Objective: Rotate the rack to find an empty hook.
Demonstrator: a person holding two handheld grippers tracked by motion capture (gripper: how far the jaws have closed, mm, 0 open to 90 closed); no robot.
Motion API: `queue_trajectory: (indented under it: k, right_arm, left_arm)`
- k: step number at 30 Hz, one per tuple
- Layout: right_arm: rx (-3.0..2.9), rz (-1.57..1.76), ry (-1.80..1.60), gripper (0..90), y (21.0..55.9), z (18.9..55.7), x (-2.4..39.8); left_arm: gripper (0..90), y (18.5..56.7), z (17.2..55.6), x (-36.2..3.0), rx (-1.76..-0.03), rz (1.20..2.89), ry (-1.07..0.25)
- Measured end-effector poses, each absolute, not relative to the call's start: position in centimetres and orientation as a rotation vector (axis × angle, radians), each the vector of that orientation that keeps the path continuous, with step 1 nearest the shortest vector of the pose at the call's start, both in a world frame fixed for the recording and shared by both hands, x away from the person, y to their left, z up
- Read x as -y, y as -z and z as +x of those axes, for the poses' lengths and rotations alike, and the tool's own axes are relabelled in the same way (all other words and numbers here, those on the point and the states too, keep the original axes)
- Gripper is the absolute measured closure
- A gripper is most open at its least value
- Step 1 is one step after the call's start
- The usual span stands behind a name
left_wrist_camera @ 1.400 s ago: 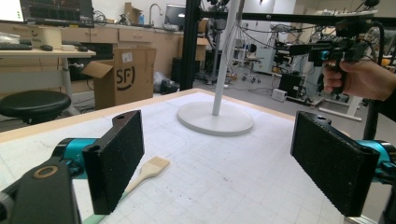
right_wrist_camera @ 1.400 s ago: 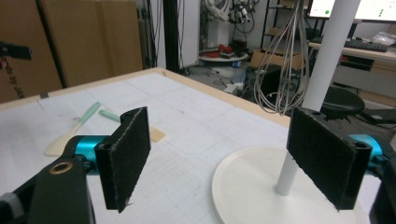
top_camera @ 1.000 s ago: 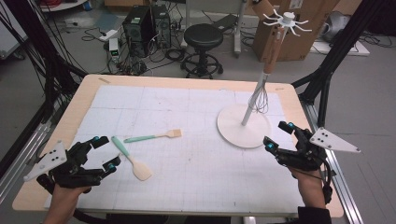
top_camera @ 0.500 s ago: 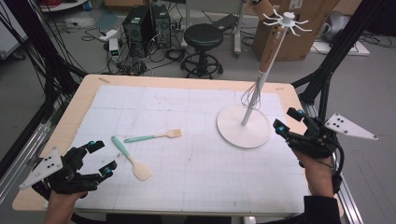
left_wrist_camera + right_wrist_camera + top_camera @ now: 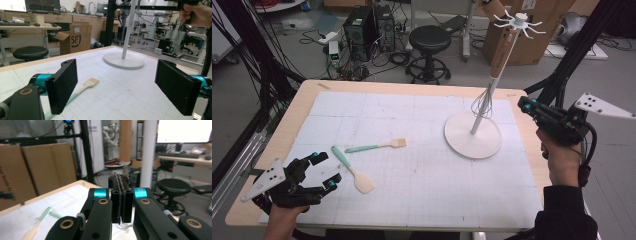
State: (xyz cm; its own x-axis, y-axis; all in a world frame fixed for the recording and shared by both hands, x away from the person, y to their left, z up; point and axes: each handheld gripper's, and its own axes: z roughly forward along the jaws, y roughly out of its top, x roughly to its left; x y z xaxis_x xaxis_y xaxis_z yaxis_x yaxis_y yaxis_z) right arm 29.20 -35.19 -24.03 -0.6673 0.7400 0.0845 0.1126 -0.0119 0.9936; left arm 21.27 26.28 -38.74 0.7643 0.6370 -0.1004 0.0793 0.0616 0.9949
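A white stand (image 5: 473, 135) with hooks on top stands at the table's right. A wire whisk (image 5: 482, 102) with a wooden handle hangs from it. My right gripper (image 5: 524, 104) is held in the air just right of the whisk. Its jaws have just been closing and are shut (image 5: 121, 185), pad against pad, with nothing between them. My left gripper (image 5: 324, 170) rests open at the table's near left (image 5: 117, 85). A teal-handled spatula (image 5: 352, 170) lies beside it. A teal-handled brush (image 5: 377, 146) lies just beyond (image 5: 88, 83).
A white gridded mat (image 5: 412, 120) covers the wooden table. A black stool (image 5: 429, 40), computer towers and cables stand behind the far edge. Cardboard boxes (image 5: 522, 45) sit at the back right, and black frame poles flank both sides.
My right gripper has risen from the table's right edge to beside the whisk, and its jaws have gone from wide open to shut. The left gripper has stayed put.
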Motion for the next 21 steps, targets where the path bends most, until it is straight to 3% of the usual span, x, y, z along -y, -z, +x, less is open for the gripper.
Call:
queue_trajectory:
  k: [21]
  right_arm:
    - [-1.672, 0.955, -1.63, 89.3, 14.5, 33.1, 34.8]
  left_arm:
    - [19.2, 39.5, 21.2, -26.9, -0.596, 1.473, -0.438]
